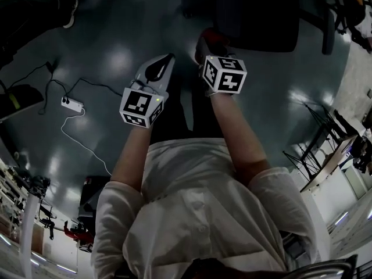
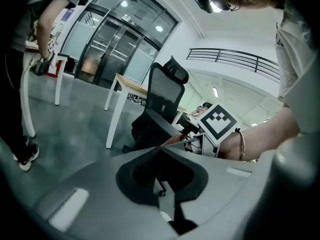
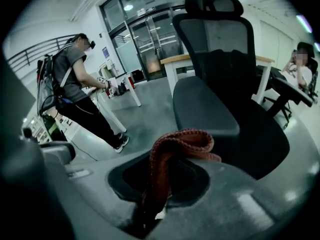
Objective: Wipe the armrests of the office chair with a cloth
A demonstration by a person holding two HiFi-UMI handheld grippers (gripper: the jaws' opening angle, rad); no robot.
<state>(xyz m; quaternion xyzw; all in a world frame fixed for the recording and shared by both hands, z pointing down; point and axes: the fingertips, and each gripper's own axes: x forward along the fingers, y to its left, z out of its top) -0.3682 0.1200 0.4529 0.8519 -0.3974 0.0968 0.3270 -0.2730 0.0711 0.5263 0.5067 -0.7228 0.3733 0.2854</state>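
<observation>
Right gripper [image 3: 175, 151]: my fingers are closed down on a dark red knitted cloth [image 3: 182, 140], which is folded over the fingertips, with a loop of it standing up past them. Left gripper [image 2: 160, 148]: fingers brought together with nothing between them, so it is idle. It is held just to the left of the right one and a little behind it. The black mesh-backed office chair [image 3: 225, 59] stands straight ahead of both pairs of fingers. The relation that matters is between the cloth and the broad dark padded armrest [image 3: 202, 109]. That armrest lies directly beyond my right fingertips, near them but apart, with no contact yet. Its long axis appears to run away from my fingers toward the backrest, with its wider front end nearest the cloth. The right gripper is nearer and already aligned. I judge the next move to be a short reach forward and down onto that front end, then strokes along the pad's length. The second armrest [image 3: 287, 91] sits farther off to the right of my fingers, across the seat, and looks to point the same way. From the left gripper view the chair appears smaller and farther from those fingers.
</observation>
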